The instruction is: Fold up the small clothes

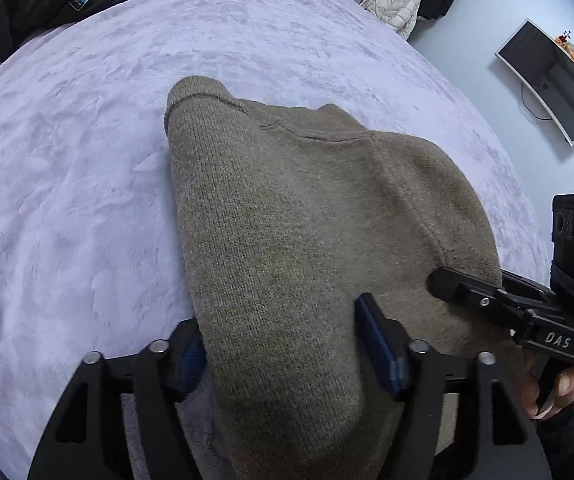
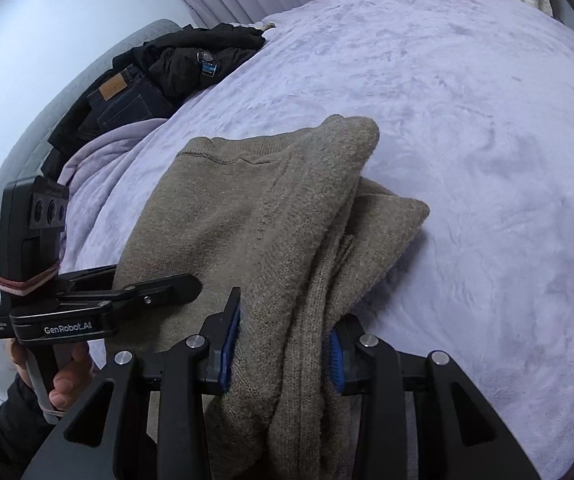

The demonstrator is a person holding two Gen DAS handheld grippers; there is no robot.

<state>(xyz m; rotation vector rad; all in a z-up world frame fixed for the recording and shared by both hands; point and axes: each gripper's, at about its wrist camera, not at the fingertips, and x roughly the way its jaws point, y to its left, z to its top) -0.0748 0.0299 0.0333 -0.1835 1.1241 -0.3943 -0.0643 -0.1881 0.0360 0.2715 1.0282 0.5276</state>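
A brown knitted sweater [image 1: 287, 208] lies folded on the lilac bed cover [image 1: 67, 180], its near part lifted into both grippers. My left gripper [image 1: 279, 320] stands wide open astride the sweater's near edge; the right blue pad [image 1: 379, 344] rests on the knit and the left pad is half hidden beside it. In the right wrist view, my right gripper [image 2: 287, 312] is shut on a bunched fold of the sweater [image 2: 247, 208], with blue pads against both sides. The left gripper [image 2: 191, 286] reaches in from the left, and the right gripper [image 1: 447, 284] lies on the sweater's right edge.
A heap of dark clothes [image 2: 191, 60] and jeans [image 2: 127, 96] lies at the bed's far corner. A white puffer jacket [image 1: 395, 0] hangs beyond the bed. A screen [image 1: 551, 80] is on the wall to the right. A hand [image 2: 67, 384] holds the left gripper's handle.
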